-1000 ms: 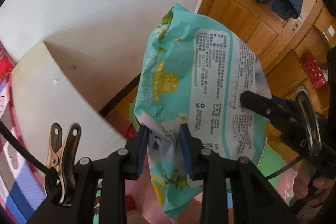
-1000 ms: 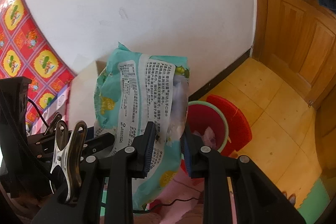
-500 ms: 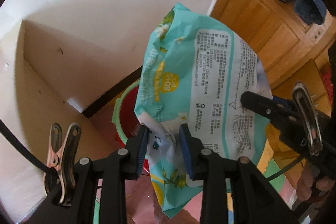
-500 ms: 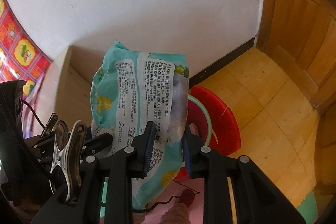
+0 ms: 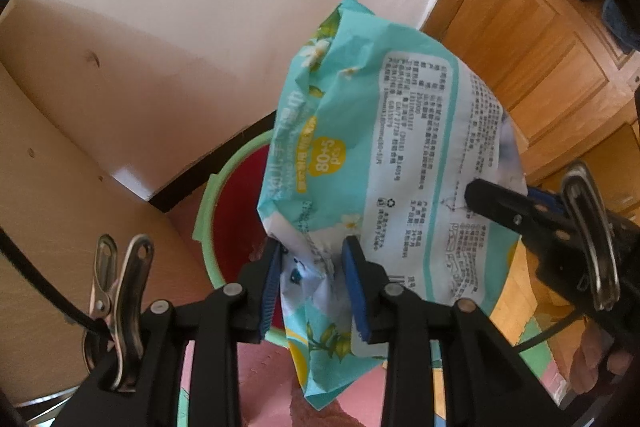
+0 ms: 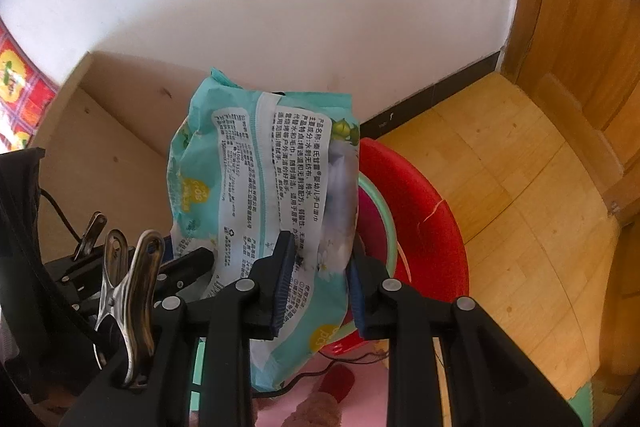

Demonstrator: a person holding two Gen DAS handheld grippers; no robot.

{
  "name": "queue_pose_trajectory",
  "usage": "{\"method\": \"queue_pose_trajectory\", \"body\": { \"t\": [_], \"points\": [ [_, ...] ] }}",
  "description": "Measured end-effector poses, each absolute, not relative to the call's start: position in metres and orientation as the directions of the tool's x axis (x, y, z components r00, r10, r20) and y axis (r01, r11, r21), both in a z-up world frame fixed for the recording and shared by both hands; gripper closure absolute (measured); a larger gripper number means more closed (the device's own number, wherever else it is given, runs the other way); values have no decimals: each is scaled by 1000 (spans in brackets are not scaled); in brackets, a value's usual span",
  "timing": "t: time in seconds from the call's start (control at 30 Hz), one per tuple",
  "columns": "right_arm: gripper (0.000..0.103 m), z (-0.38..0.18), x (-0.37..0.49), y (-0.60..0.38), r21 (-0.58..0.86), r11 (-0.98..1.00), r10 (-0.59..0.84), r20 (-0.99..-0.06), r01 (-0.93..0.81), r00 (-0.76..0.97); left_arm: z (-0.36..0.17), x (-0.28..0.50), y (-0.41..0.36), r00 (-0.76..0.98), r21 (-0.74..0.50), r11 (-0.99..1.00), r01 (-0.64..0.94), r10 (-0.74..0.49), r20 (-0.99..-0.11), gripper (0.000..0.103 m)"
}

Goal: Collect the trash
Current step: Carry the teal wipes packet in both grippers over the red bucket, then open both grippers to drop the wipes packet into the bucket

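Observation:
A crumpled teal wet-wipe pack (image 5: 384, 163) with printed text hangs between both grippers. My left gripper (image 5: 312, 255) is shut on its lower left edge. The right gripper (image 5: 496, 203) comes in from the right side of the left wrist view and pinches the pack's other side. In the right wrist view my right gripper (image 6: 320, 255) is shut on the pack (image 6: 264, 179), and the left gripper (image 6: 192, 259) shows at lower left. Below the pack stands a red bin with a green rim (image 5: 208, 211), partly hidden by it; its green rim (image 6: 384, 211) also shows in the right wrist view.
A beige cabinet side (image 5: 72, 131) stands close on the left of the bin. A red basin (image 6: 424, 223) lies behind the bin on the wooden floor (image 6: 512, 195). A white wall (image 6: 304, 3) is behind, a wooden door (image 5: 540, 27) to the right. Pink and green mats (image 5: 264, 387) lie underneath.
Both grippers have come down with the pack still held between them. The bin and the cabinet side now look larger and closer beneath the pack.

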State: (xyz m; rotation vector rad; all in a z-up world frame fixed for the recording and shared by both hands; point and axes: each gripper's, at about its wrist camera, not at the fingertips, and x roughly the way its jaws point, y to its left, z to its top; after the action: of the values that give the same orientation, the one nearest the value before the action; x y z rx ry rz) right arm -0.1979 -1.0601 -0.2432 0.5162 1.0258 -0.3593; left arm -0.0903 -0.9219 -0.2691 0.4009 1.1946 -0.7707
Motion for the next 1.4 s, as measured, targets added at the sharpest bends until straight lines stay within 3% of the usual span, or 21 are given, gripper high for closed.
{"method": "queue_pose_trajectory", "body": {
  "t": [0.3, 0.57, 1.0, 1.4],
  "points": [
    [77, -283, -180, -1057, 202, 842, -43, -900, 501, 434, -295, -88, -945, 138, -94, 702, 706, -266, -954, 69],
    [69, -301, -179, -1060, 208, 841, -15, -914, 500, 406, -295, -88, -951, 131, -66, 714, 697, -217, -967, 59],
    [71, -313, -172, -1054, 255, 850, 51, -911, 461, 409, -299, -89, -931, 84, -110, 756, 645, -213, -973, 58],
    [73, -387, -143, -1035, 206, 887, 95, -957, 414, 274, -307, -82, -900, 61, -112, 800, 590, -183, -981, 58]
  ]
}}
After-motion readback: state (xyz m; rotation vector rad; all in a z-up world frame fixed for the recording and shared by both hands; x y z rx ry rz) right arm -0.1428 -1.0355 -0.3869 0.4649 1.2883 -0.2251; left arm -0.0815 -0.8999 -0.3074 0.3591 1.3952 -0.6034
